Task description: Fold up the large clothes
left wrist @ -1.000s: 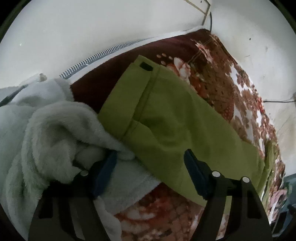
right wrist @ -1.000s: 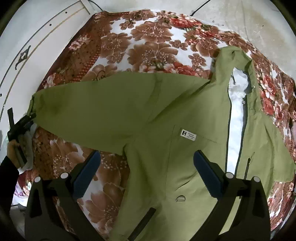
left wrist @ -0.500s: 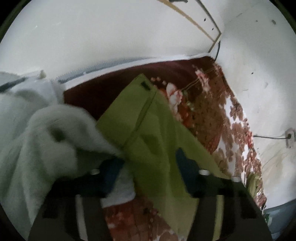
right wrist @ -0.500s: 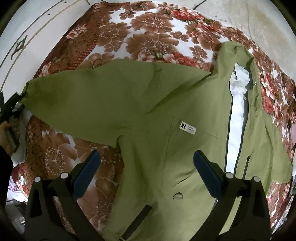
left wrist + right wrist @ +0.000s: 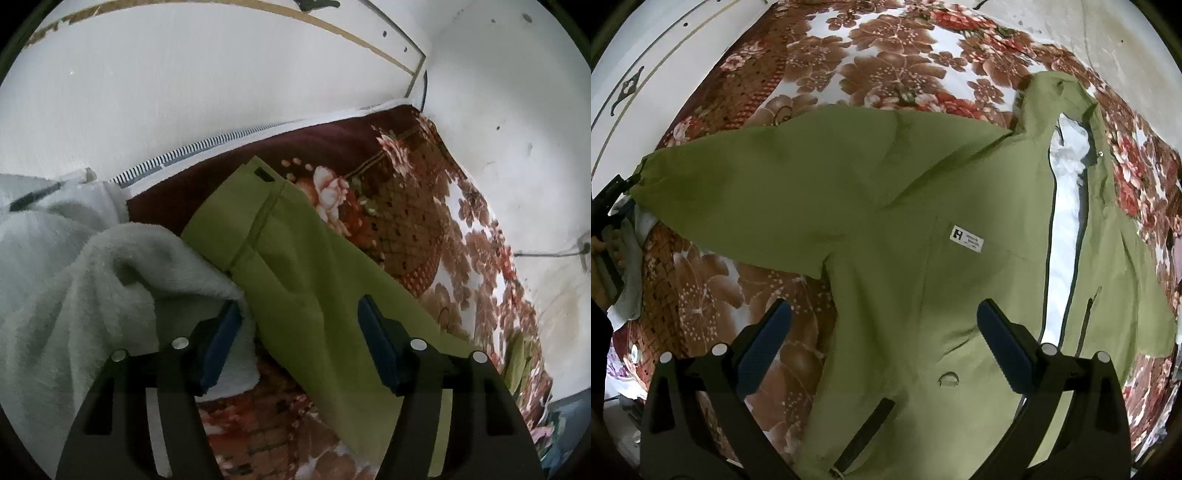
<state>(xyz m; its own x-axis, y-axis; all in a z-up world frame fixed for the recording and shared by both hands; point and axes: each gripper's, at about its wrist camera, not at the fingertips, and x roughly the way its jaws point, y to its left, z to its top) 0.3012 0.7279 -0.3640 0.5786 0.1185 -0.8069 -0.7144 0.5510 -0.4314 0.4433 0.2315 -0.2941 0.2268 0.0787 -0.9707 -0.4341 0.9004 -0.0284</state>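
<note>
Your green jacket (image 5: 886, 206) lies front-up and spread flat on the flowered bed cover (image 5: 886, 48), zip part open with white lining showing at the right of the right wrist view. One sleeve (image 5: 746, 199) runs straight out from the body toward the left edge of that frame, so its long axis goes left to right across the picture, cuff at far left.

In the left wrist view the same sleeve (image 5: 295, 266) comes in from lower right and ends at the cuff (image 5: 236, 214) in the upper middle, just ahead of your left gripper (image 5: 295, 332). Its jaws are apart with nothing between them; the sleeve passes under the gap, closer to the right-hand jaw. A fluffy white towel (image 5: 92, 280) touches the cuff on the left and crowds the left-hand jaw.

Your right gripper (image 5: 884, 343) hangs above the jacket body at lower centre, jaws wide apart, empty.

Left gripper is the nearer one to the cuff, likely the one to take it and fold the sleeve back along its own length toward the body. Watch you don't catch the towel too.
</note>
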